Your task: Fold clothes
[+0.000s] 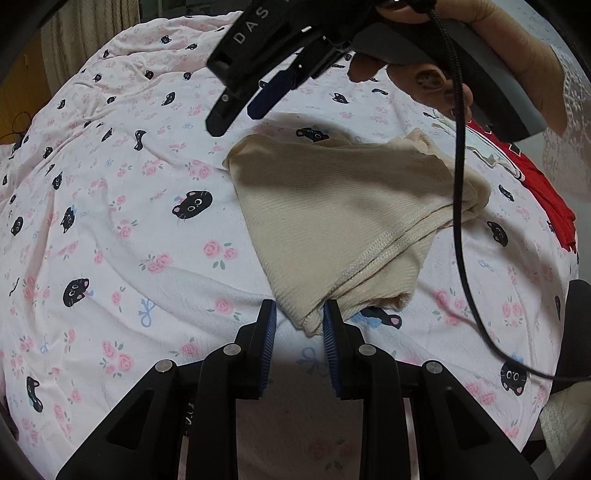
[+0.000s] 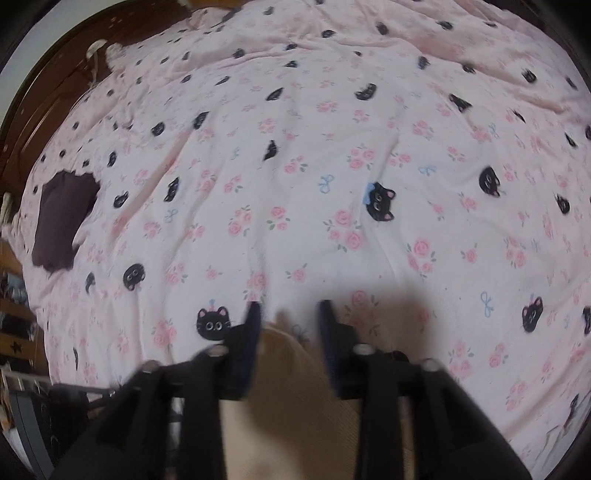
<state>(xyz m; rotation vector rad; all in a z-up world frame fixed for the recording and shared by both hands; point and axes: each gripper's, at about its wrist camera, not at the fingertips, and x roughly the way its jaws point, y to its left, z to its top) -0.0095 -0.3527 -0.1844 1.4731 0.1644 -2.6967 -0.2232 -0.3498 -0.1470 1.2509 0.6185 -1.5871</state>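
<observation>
A beige ribbed garment (image 1: 332, 206) lies folded on the pink cat-print bed sheet (image 1: 110, 221). My left gripper (image 1: 299, 317) is at its near corner, and that corner sits pinched between the blue pads at the fingertips. My right gripper (image 1: 240, 114), held by a hand (image 1: 480, 33), hangs above the garment's far left edge. In the right wrist view the right gripper (image 2: 290, 314) stands open. The beige garment (image 2: 295, 391) lies below and behind its fingers, and no pad presses on it.
A red printed garment (image 1: 546, 192) lies at the right, partly behind the hand. A black cable (image 1: 458, 184) hangs across the beige garment. A dark folded cloth (image 2: 62, 221) rests at the far left of the sheet (image 2: 332, 147), near a wooden bed frame (image 2: 55, 74).
</observation>
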